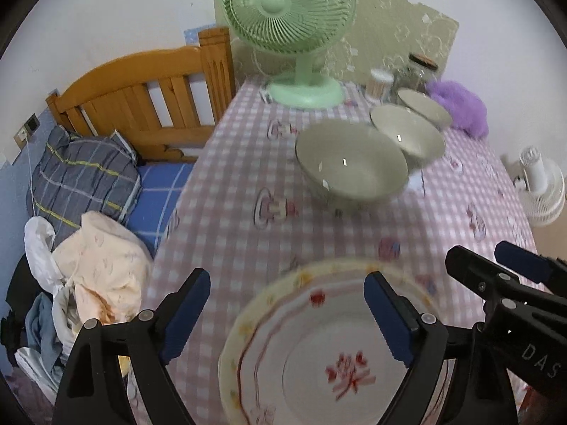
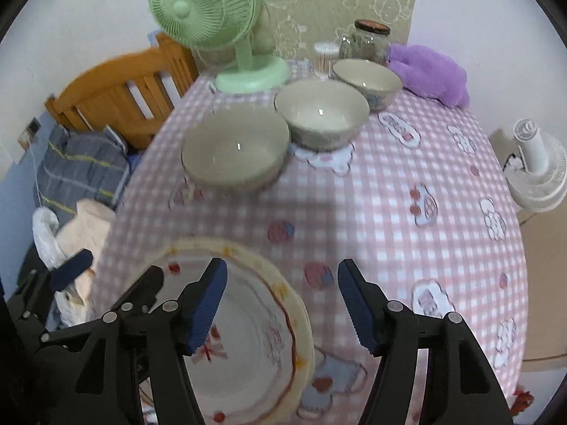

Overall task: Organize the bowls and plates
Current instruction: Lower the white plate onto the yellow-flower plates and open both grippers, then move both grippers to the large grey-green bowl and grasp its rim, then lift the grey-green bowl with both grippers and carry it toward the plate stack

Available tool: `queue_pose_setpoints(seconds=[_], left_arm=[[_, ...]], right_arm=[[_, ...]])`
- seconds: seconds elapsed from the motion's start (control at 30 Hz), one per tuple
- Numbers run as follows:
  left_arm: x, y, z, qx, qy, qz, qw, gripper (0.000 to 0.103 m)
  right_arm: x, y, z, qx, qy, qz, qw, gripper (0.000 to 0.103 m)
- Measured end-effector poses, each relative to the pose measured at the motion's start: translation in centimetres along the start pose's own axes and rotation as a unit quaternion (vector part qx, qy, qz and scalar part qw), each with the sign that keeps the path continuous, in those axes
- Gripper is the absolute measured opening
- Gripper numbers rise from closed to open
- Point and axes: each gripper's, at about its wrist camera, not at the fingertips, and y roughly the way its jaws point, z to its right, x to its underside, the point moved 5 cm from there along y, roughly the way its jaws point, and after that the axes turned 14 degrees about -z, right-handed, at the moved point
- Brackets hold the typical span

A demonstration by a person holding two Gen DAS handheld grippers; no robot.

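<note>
A floral plate (image 1: 319, 347) lies near the table's front left edge; it also shows in the right wrist view (image 2: 255, 347). Three cream bowls stand in a diagonal row: near bowl (image 1: 351, 166) (image 2: 235, 150), middle bowl (image 1: 407, 131) (image 2: 320, 113), far bowl (image 1: 423, 106) (image 2: 366, 79). My left gripper (image 1: 287, 301) is open above the plate's left rim, holding nothing. My right gripper (image 2: 281, 297) is open over the plate's right rim, empty; it shows in the left wrist view (image 1: 496, 265) at right.
A green fan (image 1: 294, 35), a glass jar (image 1: 418, 71), a toothpick cup (image 1: 379, 83) and a purple cloth (image 1: 460, 106) stand at the table's back. A bed with bedding (image 1: 88, 177) lies left of the table. A white fan (image 2: 535, 170) stands on the right.
</note>
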Motion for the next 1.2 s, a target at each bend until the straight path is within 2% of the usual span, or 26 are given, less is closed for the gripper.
queue_pose_setpoints(seconds=[0.13,0.4,0.6,0.73,0.9,0.97,1.07,1.2], left_arm=[[-2.7,0.6,0.3,-0.012,-0.008,0.011,0.9998,0.088],[-8.1,3.3,1.4,-0.033,-0.009,0.011,0.9994,0.075],[-10.3,6.4,2.0,-0.043,-0.009,-0.006,0.9990,0.064],[-10.8,8.5,2.0,-0.037,-0.012,-0.028,0.9988,0.049],[-11.0,10.2,1.9,-0.031,-0.017,-0.041,0.9985,0.034],[-11.2,10.5,2.0,-0.029,-0.015,-0.044,0.9985,0.023],[-11.3,10.8,2.1,-0.030,-0.010,-0.044,0.9985,0.020],[-11.3,10.7,2.2,-0.035,-0.010,-0.046,0.9983,0.019]], right_arm=[[-2.8,0.2,0.3,-0.013,0.006,0.017,1.000,0.068],[-8.6,2.3,1.1,-0.025,0.013,0.027,0.999,0.067],[-12.0,5.4,1.6,-0.037,0.020,0.008,0.999,0.053],[-13.0,7.4,1.5,-0.042,0.026,-0.010,0.999,0.043],[-13.7,9.4,1.2,-0.046,0.023,-0.025,0.998,0.035],[-13.9,10.0,0.9,-0.045,0.017,-0.028,0.998,0.023],[-14.2,10.5,0.6,-0.045,0.012,-0.032,0.998,0.019],[-14.4,10.6,0.5,-0.034,0.007,-0.032,0.999,0.018]])
